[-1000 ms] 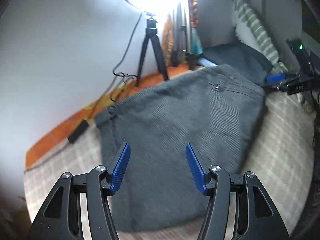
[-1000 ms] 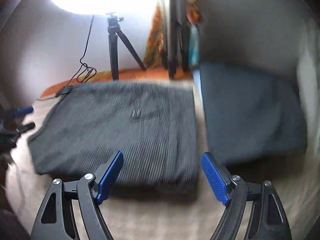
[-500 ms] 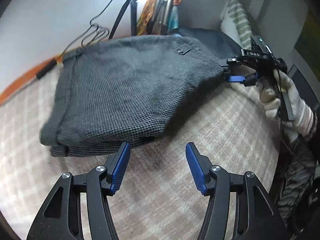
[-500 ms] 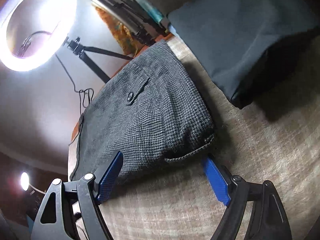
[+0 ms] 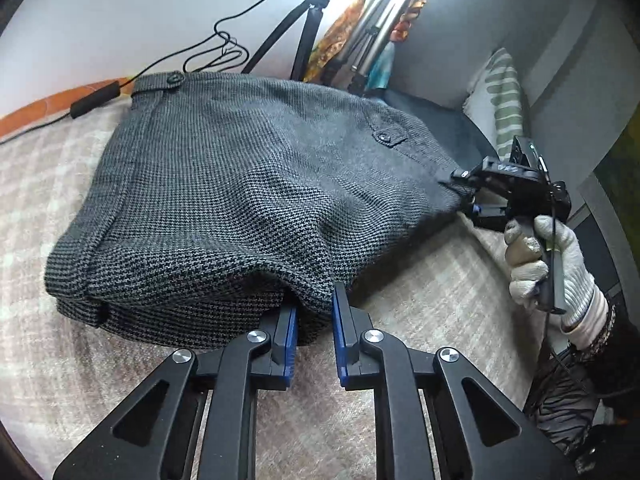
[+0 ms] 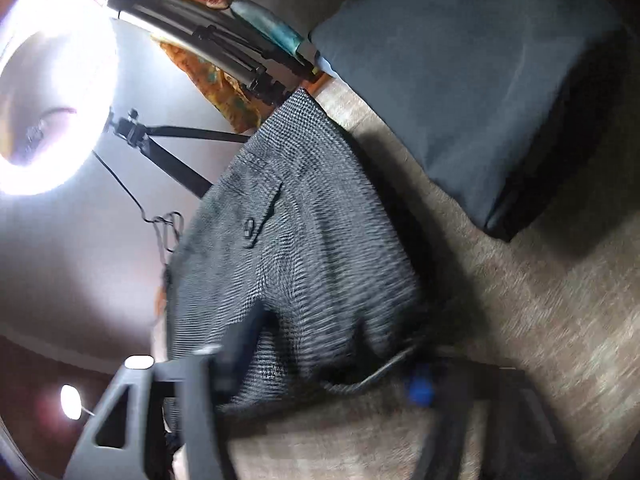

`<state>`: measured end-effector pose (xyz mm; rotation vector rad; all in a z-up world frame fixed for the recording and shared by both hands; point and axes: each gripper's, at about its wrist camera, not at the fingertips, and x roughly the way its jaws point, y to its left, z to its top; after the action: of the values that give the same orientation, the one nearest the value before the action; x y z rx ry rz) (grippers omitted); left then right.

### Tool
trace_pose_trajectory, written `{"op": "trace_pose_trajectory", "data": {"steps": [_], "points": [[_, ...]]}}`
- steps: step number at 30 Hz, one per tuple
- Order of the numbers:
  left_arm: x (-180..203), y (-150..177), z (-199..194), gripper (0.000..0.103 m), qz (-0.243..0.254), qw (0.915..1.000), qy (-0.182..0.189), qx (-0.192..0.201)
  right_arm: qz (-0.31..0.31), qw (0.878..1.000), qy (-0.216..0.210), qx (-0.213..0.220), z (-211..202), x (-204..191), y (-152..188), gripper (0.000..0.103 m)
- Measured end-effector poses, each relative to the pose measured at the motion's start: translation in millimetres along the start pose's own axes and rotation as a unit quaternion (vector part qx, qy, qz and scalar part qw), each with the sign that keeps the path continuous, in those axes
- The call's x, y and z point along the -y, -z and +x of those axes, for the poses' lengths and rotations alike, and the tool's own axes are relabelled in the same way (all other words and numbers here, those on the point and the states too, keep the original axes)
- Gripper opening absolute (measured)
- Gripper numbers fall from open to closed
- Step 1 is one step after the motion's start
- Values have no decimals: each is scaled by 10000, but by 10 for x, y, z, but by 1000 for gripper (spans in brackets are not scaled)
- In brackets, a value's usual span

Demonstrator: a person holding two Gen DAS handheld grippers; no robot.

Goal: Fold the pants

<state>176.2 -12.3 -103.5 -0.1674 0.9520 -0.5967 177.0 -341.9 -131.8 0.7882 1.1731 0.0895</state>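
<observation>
Grey houndstooth pants (image 5: pixel 248 184) lie folded in a thick stack on a beige checked bed cover (image 5: pixel 424 304). My left gripper (image 5: pixel 314 320) is shut on the near edge of the pants, its blue pads pinching a bunch of cloth. My right gripper (image 5: pixel 466 196) shows at the right in the left wrist view, held by a gloved hand (image 5: pixel 552 264), its jaws around the pants' right corner. In the blurred right wrist view the pants (image 6: pixel 304 248) fill the space between my right gripper's (image 6: pixel 332 356) spread fingers.
A dark blue cushion (image 6: pixel 472 80) lies right of the pants. A striped pillow (image 5: pixel 500 104) leans at the back. A tripod (image 5: pixel 304 28) with a ring light (image 6: pixel 52 92), a cable (image 5: pixel 208 52) and folded stands line the wall behind.
My left gripper has moved forward and closed on the near edge of the pants. My right gripper has pushed in around the right corner; its view is motion-blurred.
</observation>
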Motion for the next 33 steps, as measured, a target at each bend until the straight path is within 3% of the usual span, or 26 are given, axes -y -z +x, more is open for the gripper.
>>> {"op": "trace_pose_trajectory", "data": {"steps": [1, 3, 5, 7, 11, 17, 21, 23, 25, 27, 30, 32, 33], "points": [[17, 9, -8, 13, 78, 10000, -59, -8, -71, 10000, 34, 54, -24, -28, -12, 24], [20, 55, 32, 13, 190, 9996, -159, -141, -253, 9992, -92, 305, -169, -139, -34, 20], [11, 119, 127, 13, 247, 9988, -230, -369, -797, 9950, 152, 576, -294, -283, -33, 16], [-17, 154, 125, 14, 245, 9986, -237, -398, -940, 9931, 535, 451, -214, -252, -18, 15], [3, 198, -39, 18, 401, 9973, -353, -498, -652, 9954, 668, 223, -105, -38, 8, 16], [250, 14, -421, 17, 1033, 9901, -922, 226, -842, 9939, 632, 332, -134, -105, 25, 21], [429, -433, -137, 17, 1291, 9860, -989, 357, -514, 9969, 435, 419, -117, -17, 11, 24], [495, -637, 160, 17, 1467, 9820, -1151, 294, -442, 9972, 388, 465, -142, -3, 27, 36], [470, -760, 423, 17, 1355, 9824, -1276, 177, -385, 9971, 420, 497, -158, 12, 37, 58], [398, -816, 645, 17, 1150, 9849, -1294, 25, -327, 9972, 366, 563, -178, 40, 41, 60], [324, -753, 894, 17, 1181, 9805, -1561, -155, -204, 9979, 269, 551, -147, 90, 26, 61], [271, -684, 983, 17, 1131, 9807, -1585, -166, -138, 9983, 201, 535, -113, 115, 8, 55], [267, -641, 992, 17, 1200, 9795, -1616, -27, -118, 9983, 180, 541, -96, 116, -1, 42]]}}
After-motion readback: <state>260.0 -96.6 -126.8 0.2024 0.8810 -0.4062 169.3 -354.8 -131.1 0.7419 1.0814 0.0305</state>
